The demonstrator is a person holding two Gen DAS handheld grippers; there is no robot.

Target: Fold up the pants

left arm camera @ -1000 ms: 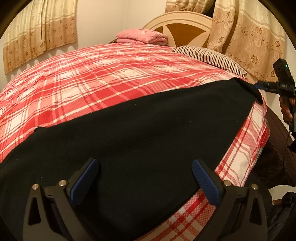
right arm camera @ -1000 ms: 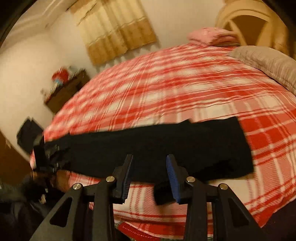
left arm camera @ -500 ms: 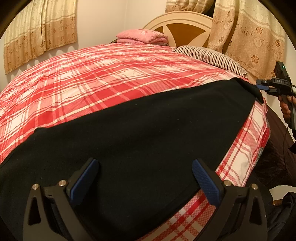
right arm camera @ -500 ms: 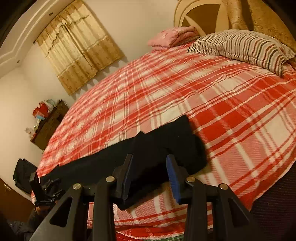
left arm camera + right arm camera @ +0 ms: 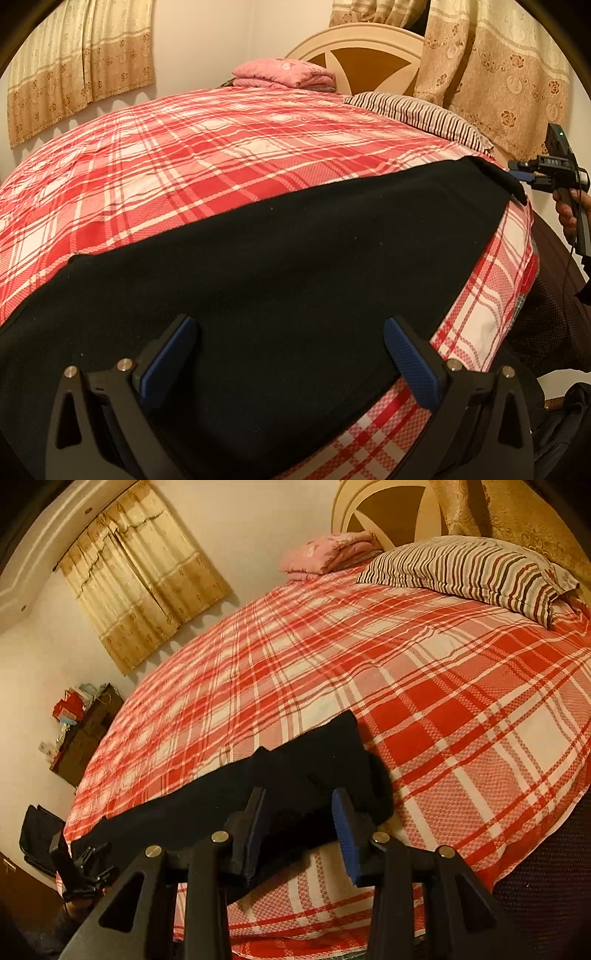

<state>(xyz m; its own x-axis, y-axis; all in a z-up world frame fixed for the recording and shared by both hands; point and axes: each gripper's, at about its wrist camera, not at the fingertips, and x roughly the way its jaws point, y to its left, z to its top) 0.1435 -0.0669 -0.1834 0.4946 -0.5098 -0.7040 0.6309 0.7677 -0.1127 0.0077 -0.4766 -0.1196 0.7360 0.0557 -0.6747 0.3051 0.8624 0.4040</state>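
Observation:
Black pants (image 5: 280, 266) lie stretched along the near edge of a bed with a red and white plaid cover (image 5: 221, 147). My left gripper (image 5: 288, 354) is wide open just above one end of the pants, touching nothing. My right gripper (image 5: 301, 827) is partly open at the other end of the pants (image 5: 303, 768), with the bunched fabric edge between its jaws but not clamped. In the left wrist view the right gripper (image 5: 521, 173) shows at the far end of the pants. In the right wrist view the left gripper (image 5: 88, 856) shows at the far left end.
A striped pillow (image 5: 472, 568) and a folded pink blanket (image 5: 332, 550) lie at the wooden headboard (image 5: 362, 59). Curtains (image 5: 144, 579) hang on the walls. A dark dresser (image 5: 85, 734) and a black bag (image 5: 37, 834) stand beside the bed. The bed edge drops off below the pants.
My right gripper has swung in close to the right end of the pants and now has the fabric edge between its jaws. My left gripper has stayed put, open.

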